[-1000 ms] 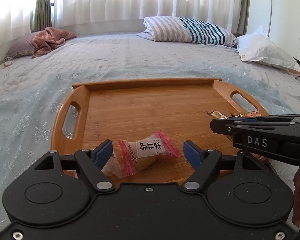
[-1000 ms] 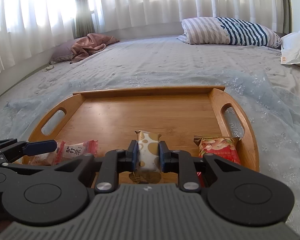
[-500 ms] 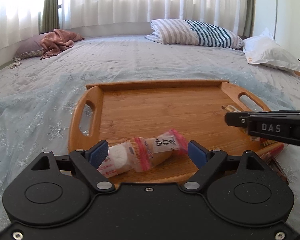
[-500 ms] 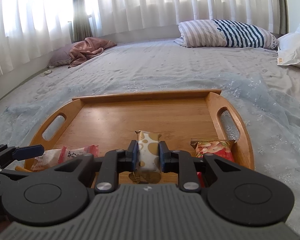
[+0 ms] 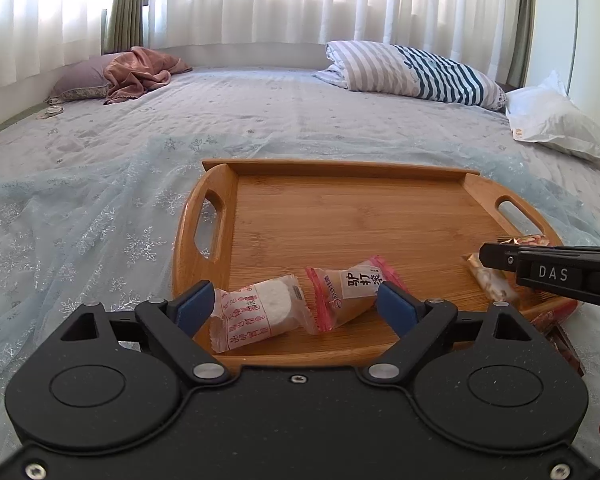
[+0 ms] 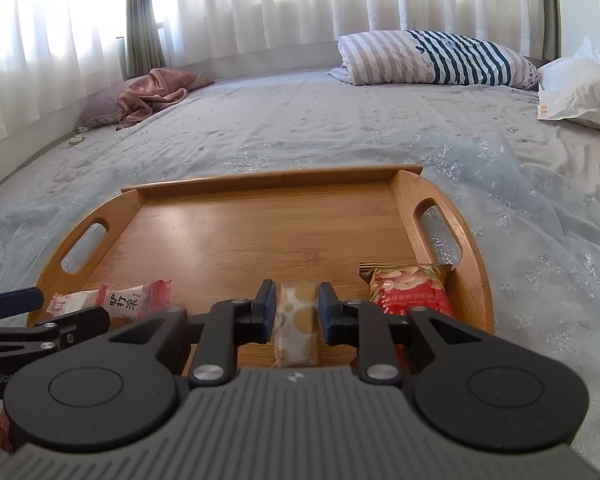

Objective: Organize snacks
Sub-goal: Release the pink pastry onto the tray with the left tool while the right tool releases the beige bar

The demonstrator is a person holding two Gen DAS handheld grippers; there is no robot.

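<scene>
A wooden tray (image 5: 340,216) lies on the bed. At its near edge lie a clear packet with a white cake (image 5: 256,312) and a pink-ended packet with black characters (image 5: 352,288). My left gripper (image 5: 296,304) is open, its blue pads either side of these two packets, touching neither. My right gripper (image 6: 294,314) has loosened around a cream bar with gold dots (image 6: 296,324); small gaps show at both pads and the bar rests on the tray (image 6: 260,232). A red peanut packet (image 6: 408,290) lies to its right.
The tray sits on a pale blue snowflake bedspread (image 5: 80,220). A striped pillow (image 5: 412,68), a white pillow (image 5: 556,124) and a pink blanket (image 5: 140,70) lie at the far end. More snack packets (image 5: 560,328) lie off the tray's right corner.
My right gripper's jaws have parted slightly, letting go of the dotted bar. My left gripper has drawn back and left, bringing the white cake packet between its pads.
</scene>
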